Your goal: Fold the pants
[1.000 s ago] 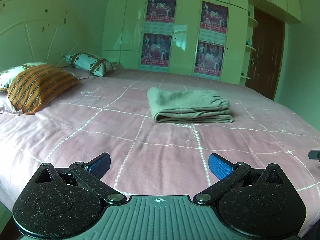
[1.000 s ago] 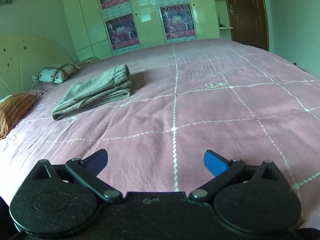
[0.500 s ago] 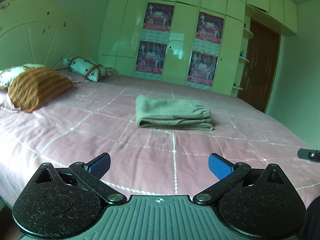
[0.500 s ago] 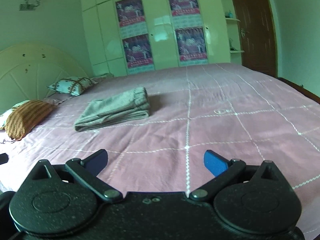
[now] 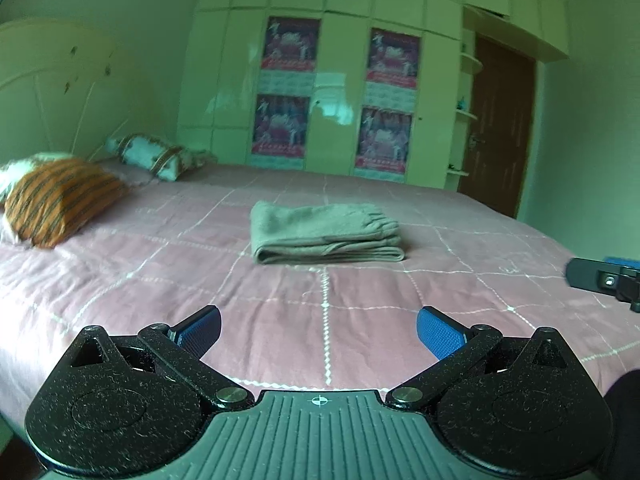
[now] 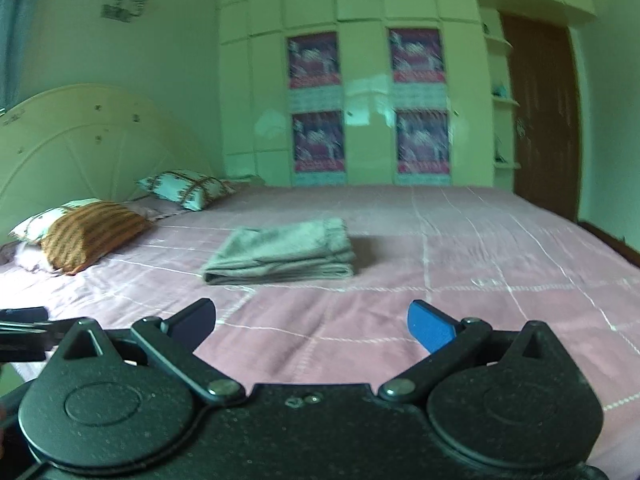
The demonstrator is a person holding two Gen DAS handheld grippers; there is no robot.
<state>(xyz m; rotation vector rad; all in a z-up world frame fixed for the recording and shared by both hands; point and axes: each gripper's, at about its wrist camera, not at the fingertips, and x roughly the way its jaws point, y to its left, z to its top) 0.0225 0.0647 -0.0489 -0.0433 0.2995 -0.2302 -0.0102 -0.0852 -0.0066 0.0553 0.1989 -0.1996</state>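
The grey-green pants [image 5: 326,234] lie folded in a flat stack on the pink bedspread [image 5: 320,320], in the middle of the bed; they also show in the right wrist view [image 6: 282,252]. My left gripper [image 5: 319,330] is open and empty, well short of the pants near the bed's front edge. My right gripper [image 6: 311,322] is open and empty, also well back from the pants. The right gripper's tip shows at the right edge of the left wrist view [image 5: 604,278]. The left gripper's tip shows at the left edge of the right wrist view [image 6: 24,332].
An orange striped pillow [image 5: 60,200] and a patterned bolster [image 5: 160,156] lie at the headboard [image 6: 92,136] on the left. A wardrobe with posters [image 5: 336,104] stands behind the bed. A brown door [image 5: 500,128] is at the back right.
Both grippers have drawn back from the bed and tilted up, so the pants look farther away and more of the room shows. Each gripper's tip now shows in the other's view.
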